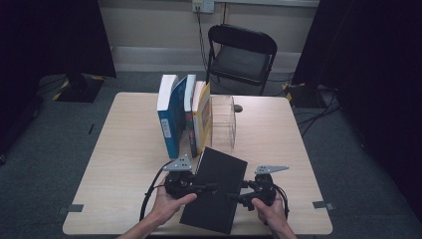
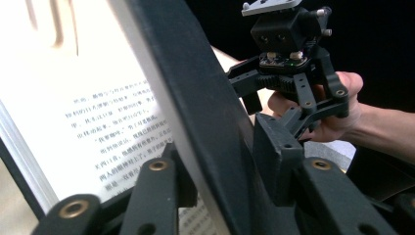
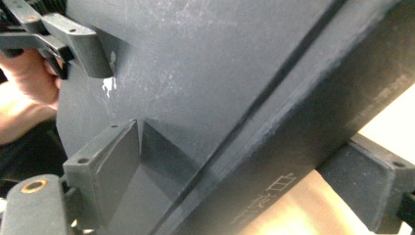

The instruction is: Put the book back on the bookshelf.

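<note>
Pale wooden table [image 1: 124, 149]; upright books [image 1: 181, 112]; clear box [image 1: 223, 122] beside them

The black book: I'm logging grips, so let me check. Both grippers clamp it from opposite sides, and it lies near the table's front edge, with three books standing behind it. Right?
Not quite. The high view shows four upright books, not three. The left gripper and right gripper do clamp the black book from opposite sides near the table front edge.
</note>
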`<state>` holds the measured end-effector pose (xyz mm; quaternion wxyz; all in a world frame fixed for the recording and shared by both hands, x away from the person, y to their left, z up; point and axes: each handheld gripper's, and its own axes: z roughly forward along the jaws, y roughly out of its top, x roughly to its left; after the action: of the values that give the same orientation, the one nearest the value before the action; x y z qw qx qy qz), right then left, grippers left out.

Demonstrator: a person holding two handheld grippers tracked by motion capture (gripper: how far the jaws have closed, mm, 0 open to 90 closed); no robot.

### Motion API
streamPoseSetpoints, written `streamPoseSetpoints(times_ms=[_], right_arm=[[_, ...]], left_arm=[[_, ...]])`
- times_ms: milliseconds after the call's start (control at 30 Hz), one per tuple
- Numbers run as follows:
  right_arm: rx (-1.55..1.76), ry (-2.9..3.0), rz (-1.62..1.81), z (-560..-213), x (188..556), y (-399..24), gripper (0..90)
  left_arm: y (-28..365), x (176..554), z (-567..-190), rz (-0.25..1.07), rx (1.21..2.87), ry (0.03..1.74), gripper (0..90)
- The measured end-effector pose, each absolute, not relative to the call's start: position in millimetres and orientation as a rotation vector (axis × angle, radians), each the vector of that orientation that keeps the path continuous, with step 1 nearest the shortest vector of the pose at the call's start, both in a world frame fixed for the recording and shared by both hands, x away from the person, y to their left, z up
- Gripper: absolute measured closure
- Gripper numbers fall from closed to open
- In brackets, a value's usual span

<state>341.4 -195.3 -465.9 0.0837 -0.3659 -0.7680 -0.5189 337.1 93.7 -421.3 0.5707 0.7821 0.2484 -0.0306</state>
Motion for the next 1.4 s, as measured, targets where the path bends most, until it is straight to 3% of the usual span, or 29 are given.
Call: streamPoseSetpoints(times_ms=[167,400,600,833,1000,1300,1400], right_arm=[[-1.085,-2.385,-1.665,-444,337,-198,17.2],[-1.035,-2.494,-1.728,-431,328,-197,26.1],[-0.917,-2.486,-1.794,-420,316,-196,40.3],[-0.78,-2.446,-1.789,-412,317,-179,34.6],[-0.735,-2.48,-1.776,-407,321,-171,39.9],[-0.691,-2.49,-1.77,-405,315,-171,43.4],[-0.703,-2.497,-1.769,-404,313,-170,43.5]], left_arm=[[95,334,-410,-0.023,1.804,0.514,71.0],[105,327,-411,0.003,1.834,0.484,69.3],[123,313,-417,-0.002,1.895,0.459,67.4],[129,301,-422,0.016,1.924,0.427,68.8],[131,301,-428,0.073,1.939,0.474,59.8],[157,288,-436,0.111,1.932,0.582,53.9],[166,287,-437,0.151,1.934,0.642,46.8]])
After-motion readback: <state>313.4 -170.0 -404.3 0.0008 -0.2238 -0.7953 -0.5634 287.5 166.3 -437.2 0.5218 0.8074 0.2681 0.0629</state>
